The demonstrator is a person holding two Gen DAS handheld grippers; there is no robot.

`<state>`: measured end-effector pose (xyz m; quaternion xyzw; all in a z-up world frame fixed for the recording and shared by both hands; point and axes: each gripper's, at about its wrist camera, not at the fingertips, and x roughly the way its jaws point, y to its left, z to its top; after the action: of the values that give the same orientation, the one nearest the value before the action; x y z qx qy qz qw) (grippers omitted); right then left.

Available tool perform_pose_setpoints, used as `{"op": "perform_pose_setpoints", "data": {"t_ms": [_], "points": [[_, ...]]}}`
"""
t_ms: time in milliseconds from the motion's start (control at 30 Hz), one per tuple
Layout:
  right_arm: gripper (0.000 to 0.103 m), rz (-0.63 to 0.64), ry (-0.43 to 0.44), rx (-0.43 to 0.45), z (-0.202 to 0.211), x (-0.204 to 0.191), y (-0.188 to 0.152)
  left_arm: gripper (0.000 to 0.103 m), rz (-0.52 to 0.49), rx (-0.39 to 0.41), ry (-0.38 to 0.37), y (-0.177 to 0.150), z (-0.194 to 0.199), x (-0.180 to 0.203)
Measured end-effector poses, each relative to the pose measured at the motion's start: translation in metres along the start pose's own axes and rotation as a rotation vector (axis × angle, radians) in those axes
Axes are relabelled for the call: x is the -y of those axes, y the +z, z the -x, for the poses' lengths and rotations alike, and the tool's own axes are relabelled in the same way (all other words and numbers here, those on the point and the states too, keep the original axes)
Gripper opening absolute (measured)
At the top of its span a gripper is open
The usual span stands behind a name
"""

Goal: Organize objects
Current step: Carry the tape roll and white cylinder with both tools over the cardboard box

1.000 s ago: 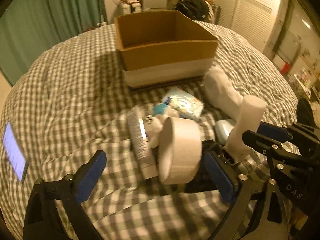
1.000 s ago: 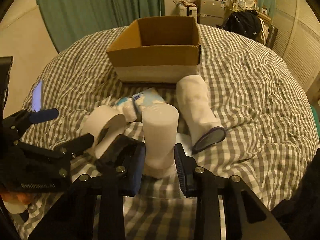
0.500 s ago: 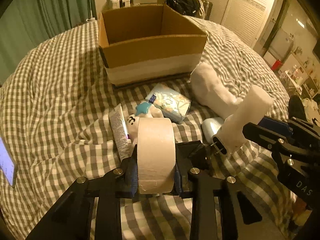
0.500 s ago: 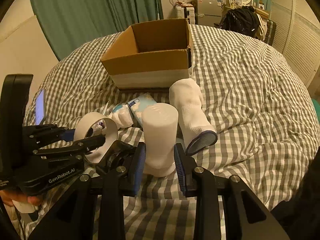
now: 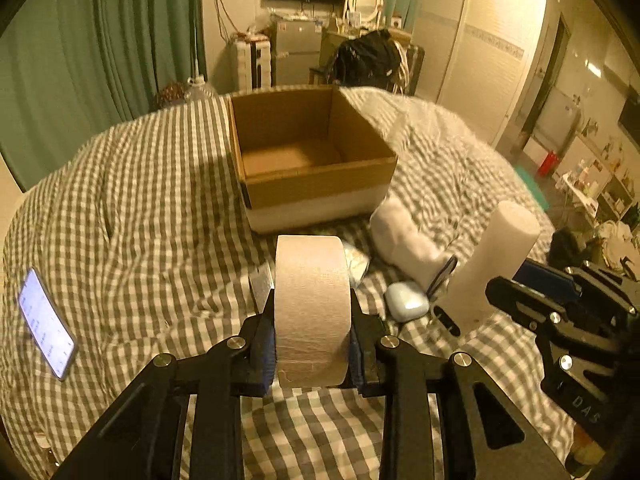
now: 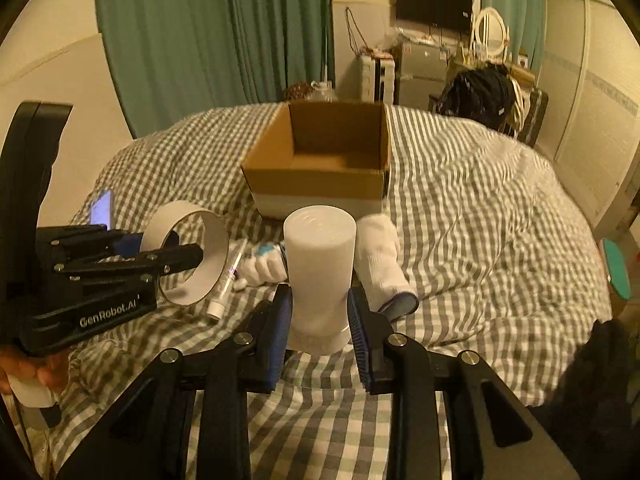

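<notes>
My left gripper (image 5: 311, 350) is shut on a wide roll of tape (image 5: 310, 304) and holds it above the checked bedspread; the roll also shows in the right wrist view (image 6: 186, 254). My right gripper (image 6: 319, 326) is shut on a white cylindrical bottle (image 6: 320, 264), seen in the left wrist view (image 5: 490, 264) too. An open, empty cardboard box (image 5: 308, 156) stands ahead of both, also in the right wrist view (image 6: 324, 160). A rolled white sock (image 5: 408, 236), a small pale blue case (image 5: 406, 300), a tube (image 6: 228, 280) and a small packet (image 5: 356, 262) lie in front of the box.
A lit phone (image 5: 46, 324) lies on the bed at the left. Green curtains (image 6: 216, 40) hang behind. A fridge, a black bag (image 5: 368, 58) and shelves stand beyond the bed's far edge. A wardrobe (image 5: 480, 52) stands at the right.
My left gripper closed on the tape roll and lifted it. Both grippers have risen with their objects, so the box interior now shows.
</notes>
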<state>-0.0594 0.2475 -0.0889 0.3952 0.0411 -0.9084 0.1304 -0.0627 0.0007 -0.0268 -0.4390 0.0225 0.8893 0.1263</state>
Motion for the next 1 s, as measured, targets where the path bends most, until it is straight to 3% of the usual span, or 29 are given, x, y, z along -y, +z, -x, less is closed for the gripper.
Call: {"op": "perform_pose_setpoints", "data": {"t_ms": [233,533,767,1000], "points": [[0.027,0.039,0.016,0.088,0.031,-0.011,0.035,0.029,-0.001,0.078,-0.006,0.043,0.024,-0.005],[0.027,0.121,0.001,0.201,0.037,-0.017,0.132,0.029,0.013,0.153,0.002,0.13,0.018,-0.02],[0.026,0.125,-0.001,0.169,-0.03,-0.005,0.205,0.029,0.031,0.117,0.015,0.189,-0.046,-0.045],[0.026,0.061,0.034,0.065,-0.135,0.026,0.229,0.029,0.037,0.015,0.012,0.206,-0.143,-0.06]]}}
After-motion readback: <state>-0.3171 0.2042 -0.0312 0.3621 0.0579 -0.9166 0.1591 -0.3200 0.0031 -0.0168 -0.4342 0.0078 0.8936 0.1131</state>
